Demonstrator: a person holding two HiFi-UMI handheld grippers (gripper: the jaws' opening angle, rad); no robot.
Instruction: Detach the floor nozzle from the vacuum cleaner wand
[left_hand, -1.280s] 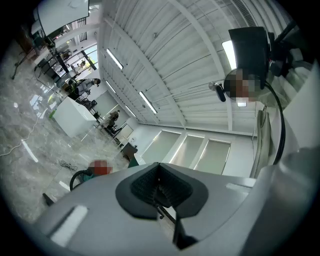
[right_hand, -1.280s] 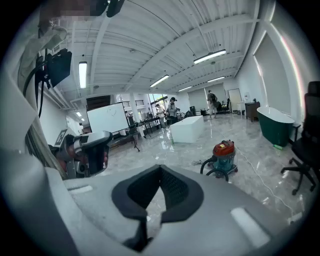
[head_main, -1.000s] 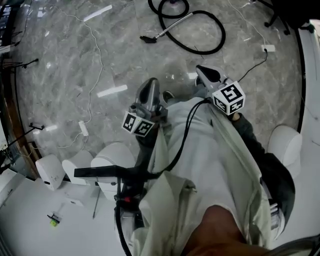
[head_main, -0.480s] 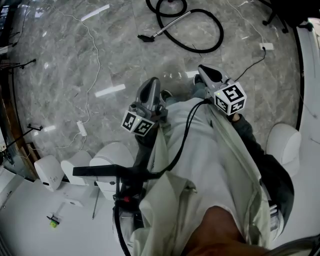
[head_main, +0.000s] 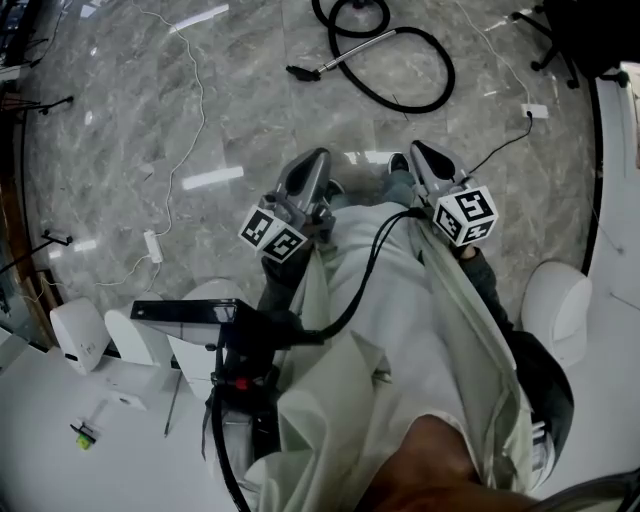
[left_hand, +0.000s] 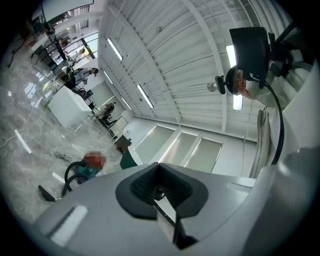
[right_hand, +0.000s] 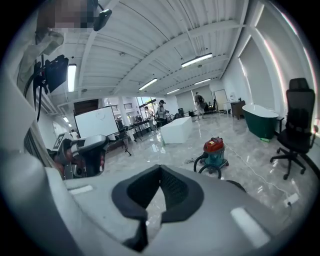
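The vacuum lies on the marble floor well ahead of me. Its black floor nozzle (head_main: 297, 72) sits on the end of the silver wand (head_main: 345, 55), which runs into a looped black hose (head_main: 420, 85). The red-topped teal canister (right_hand: 215, 151) stands beyond. The left gripper view shows the nozzle (left_hand: 47, 194) and the canister (left_hand: 82, 170) small and far off. My left gripper (head_main: 313, 160) and right gripper (head_main: 422, 152) are held in front of my body, both shut and empty, far from the vacuum.
A white cable (head_main: 195, 110) with a power strip (head_main: 152, 245) trails across the floor at left. A black cord runs to a socket (head_main: 533, 110) at right. White stools (head_main: 78, 335) (head_main: 555, 295) flank me, with a black stand (head_main: 185, 310) close in front. An office chair (right_hand: 295, 130) is at right.
Both grippers have shifted slightly up the picture, the right one also rightward. The stools and stand have slid down and left as the head view moved. The jaws stay shut.
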